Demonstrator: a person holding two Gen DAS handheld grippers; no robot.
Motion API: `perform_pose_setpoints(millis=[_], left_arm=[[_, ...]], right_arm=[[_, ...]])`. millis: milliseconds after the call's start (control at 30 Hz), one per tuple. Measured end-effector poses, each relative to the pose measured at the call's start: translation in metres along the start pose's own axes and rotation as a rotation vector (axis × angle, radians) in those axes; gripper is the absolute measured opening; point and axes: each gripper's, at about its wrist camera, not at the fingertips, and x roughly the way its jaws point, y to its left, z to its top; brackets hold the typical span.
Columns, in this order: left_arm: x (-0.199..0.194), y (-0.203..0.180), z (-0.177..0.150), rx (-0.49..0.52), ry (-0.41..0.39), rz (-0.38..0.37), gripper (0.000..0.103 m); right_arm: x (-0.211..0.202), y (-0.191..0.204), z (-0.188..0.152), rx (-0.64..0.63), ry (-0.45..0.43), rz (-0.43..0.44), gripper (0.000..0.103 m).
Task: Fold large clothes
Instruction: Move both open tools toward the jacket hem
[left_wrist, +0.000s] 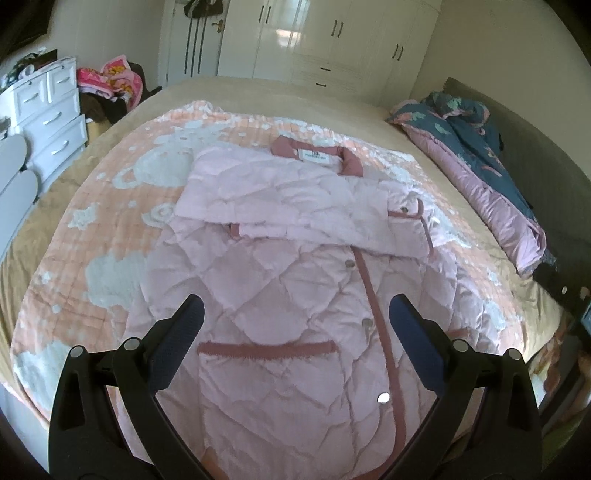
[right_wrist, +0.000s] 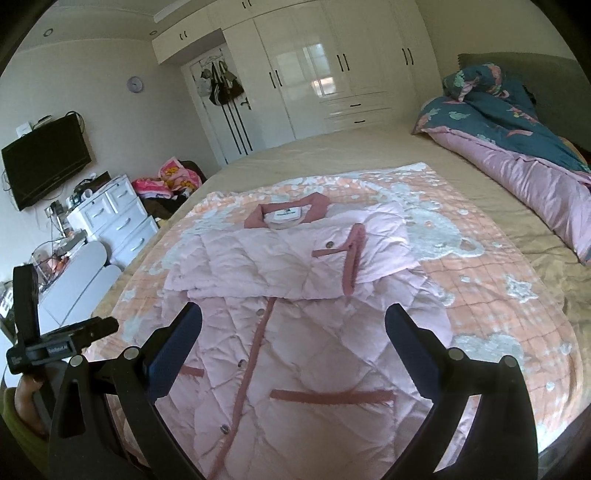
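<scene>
one pink quilted coat (left_wrist: 280, 280) on one bed (left_wrist: 258, 96), sleeves folded across

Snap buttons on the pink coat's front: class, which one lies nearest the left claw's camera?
The lowest snap button, beside the dark pink front strip; the other two sit higher, toward the folded sleeves.

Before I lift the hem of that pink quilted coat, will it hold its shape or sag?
The pink quilted coat will probably sag: its sleeves already lie folded flat across the chest. The puffy quilting suggests it is light for its bulk. Its sheen hints at slippery fabric, so the open left tongs and right tongs may need a deep bite.
</scene>
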Motion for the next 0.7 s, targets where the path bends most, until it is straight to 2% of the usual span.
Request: perform_pose_setpoints(millis=[367,700], left_arm=[[-0.001,0.023,-0.032,-0.010,0.029,0.042,0.094],[0.000,0.054,-0.053,-0.043,0.044,0.083,0.094]], right_arm=[[-0.010,-0.025,-0.018,-0.007,0.041,-0.056,0.099],[-0.005,-0.053,-0.056,-0.018,0.146,-0.105,0.099]])
